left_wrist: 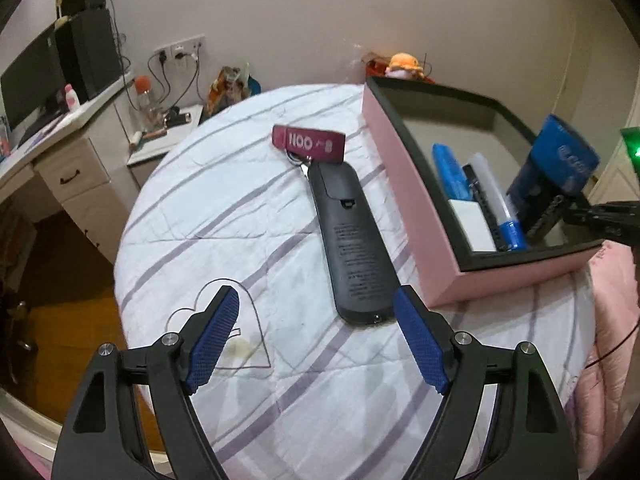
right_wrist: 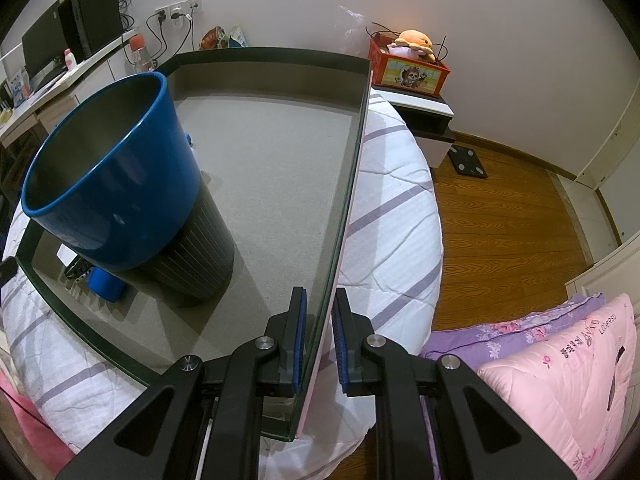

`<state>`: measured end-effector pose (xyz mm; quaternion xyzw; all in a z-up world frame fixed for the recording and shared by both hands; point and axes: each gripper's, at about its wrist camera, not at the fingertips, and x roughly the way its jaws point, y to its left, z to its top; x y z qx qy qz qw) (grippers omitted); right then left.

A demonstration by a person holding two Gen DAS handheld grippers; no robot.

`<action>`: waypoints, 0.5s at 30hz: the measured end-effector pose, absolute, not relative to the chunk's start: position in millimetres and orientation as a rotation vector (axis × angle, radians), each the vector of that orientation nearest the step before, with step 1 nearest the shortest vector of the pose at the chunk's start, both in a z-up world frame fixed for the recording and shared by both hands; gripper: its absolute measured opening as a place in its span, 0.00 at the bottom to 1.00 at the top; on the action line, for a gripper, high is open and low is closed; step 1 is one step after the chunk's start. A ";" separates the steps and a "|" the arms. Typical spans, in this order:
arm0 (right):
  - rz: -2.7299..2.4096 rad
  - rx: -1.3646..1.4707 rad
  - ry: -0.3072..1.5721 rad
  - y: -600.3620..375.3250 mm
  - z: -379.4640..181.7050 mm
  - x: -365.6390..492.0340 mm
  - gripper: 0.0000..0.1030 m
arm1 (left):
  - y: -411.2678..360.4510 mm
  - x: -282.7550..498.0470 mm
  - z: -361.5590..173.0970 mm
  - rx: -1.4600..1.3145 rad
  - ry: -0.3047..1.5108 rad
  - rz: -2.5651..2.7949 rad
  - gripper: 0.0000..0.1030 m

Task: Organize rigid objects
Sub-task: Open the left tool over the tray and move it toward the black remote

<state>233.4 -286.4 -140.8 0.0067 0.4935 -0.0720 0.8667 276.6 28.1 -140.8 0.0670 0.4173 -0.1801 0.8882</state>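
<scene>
Left wrist view: the left tongs (left_wrist: 316, 320) stand apart and empty over the bed (left_wrist: 248, 216). The remote (left_wrist: 352, 240) lies face down just ahead, beside the box (left_wrist: 404, 184). It looks light, stiff and smooth; gripping across its narrow sides should work. A maroon tag (left_wrist: 308, 143) at its far end reads roughly "NOO".

Right wrist view: the right tongs (right_wrist: 320, 340) are clamped on the box wall (right_wrist: 344, 200); a blue cup (right_wrist: 120, 184) stands inside.

occluded: blue cup (right_wrist: 116, 176) hides box (right_wrist: 352, 184) contents behind it | cut off: right gripper (left_wrist: 576, 212) by left-wrist frame edge, jaws unseen there | blurred: cup label | unreadable: remote (left_wrist: 352, 240) back print | partly hidden: keyring under red tag (left_wrist: 308, 144)
</scene>
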 end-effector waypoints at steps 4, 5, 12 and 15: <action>-0.150 0.013 1.034 -286.7 -140.8 233.1 0.14 | 17.8 284.0 -153.3 0.132 0.896 -0.410 0.79; -0.150 0.013 1.034 -286.5 -140.8 233.0 0.14 | 14.1 286.7 -157.5 0.138 0.906 -0.414 0.79; -0.151 0.013 1.034 -286.0 -140.5 233.6 0.14 | 8.1 292.0 -167.6 0.140 0.916 -0.421 0.79; -0.151 0.013 1.034 -286.0 -140.4 233.7 0.14 | 6.4 294.7 -167.3 0.148 0.915 -0.409 0.76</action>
